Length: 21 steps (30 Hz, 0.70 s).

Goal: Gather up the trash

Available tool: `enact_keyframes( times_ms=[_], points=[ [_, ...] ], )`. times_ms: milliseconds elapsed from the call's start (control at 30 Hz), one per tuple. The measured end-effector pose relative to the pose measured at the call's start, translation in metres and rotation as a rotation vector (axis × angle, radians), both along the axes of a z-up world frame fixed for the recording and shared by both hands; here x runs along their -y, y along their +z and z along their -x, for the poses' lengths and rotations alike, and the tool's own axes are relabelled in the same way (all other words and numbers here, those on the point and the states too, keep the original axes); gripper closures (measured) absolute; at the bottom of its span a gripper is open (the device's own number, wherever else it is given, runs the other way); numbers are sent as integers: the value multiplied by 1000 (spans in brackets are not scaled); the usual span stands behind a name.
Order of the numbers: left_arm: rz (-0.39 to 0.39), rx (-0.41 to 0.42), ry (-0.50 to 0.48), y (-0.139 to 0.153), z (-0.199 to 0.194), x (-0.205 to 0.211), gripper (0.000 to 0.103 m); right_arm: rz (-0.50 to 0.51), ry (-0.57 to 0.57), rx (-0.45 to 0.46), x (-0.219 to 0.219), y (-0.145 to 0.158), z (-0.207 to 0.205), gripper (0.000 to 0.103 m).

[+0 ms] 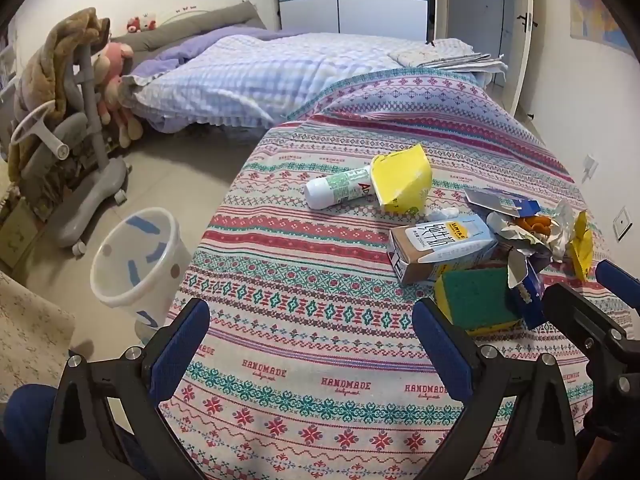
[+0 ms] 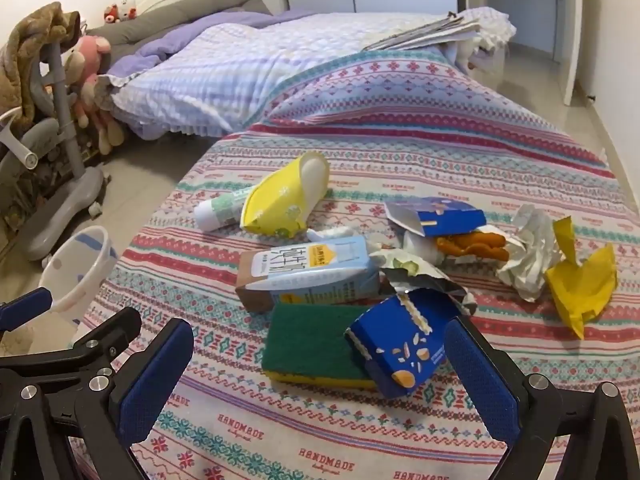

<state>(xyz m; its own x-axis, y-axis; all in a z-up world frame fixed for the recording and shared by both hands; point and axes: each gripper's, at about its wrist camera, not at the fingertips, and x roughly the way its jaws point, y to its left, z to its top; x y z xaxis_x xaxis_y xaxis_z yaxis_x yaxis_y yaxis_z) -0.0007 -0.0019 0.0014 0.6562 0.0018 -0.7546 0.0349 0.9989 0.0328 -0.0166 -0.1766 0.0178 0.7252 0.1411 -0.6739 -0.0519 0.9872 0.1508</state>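
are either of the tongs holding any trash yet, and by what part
No. The left tongs and right tongs are both open and empty above the tablecloth; nothing sits between their pads.

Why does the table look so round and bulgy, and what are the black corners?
Left wrist view: the fisheye lens bends the tablecloth into a dome and leaves dark corners at the frame edge; light is soft and even. Right wrist view: same bulge, the milk carton sharp, the far bed slightly soft, the doorway brighter.
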Motion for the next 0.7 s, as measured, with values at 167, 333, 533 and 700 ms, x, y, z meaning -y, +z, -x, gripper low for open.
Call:
enact_keyframes(
  times_ms=[167, 333, 533, 700],
  points=[
    [-7, -7, -1, -4, -2, -2, 1, 4, 2, -14, -2, 5, -3, 0],
    [-10, 7, 2, -3, -1, -1, 1, -4, 9, -5, 0, 0, 0, 0],
    [-18, 17, -5, -3, -1, 0, 1, 1, 8, 2, -2, 0, 1, 0],
    [-21, 17, -8, -4, -1, 1, 1, 26, 2, -6, -1, -2, -1, 0]
  ],
)
